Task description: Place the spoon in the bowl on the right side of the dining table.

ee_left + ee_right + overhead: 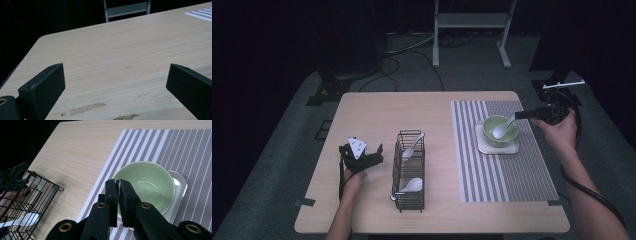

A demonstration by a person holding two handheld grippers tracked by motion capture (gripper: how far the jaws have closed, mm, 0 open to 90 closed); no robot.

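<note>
**2 black handheld grippers, bare forearms**

The left gripper (362, 155) is black, topped by a grey 3-cornered plate with dark dots. The right gripper (532, 114) has 2 blocky black jaws, brass-ringed pivots, a white bar at 12 o'clock and a thick black cable.

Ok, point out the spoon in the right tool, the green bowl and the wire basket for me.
white spoon (501, 131), high view, on its scoop inside the bowl.
green bowl (150, 176), right gripper view, on its inner wall.
wire basket (411, 135), high view, on its far rim.
</note>
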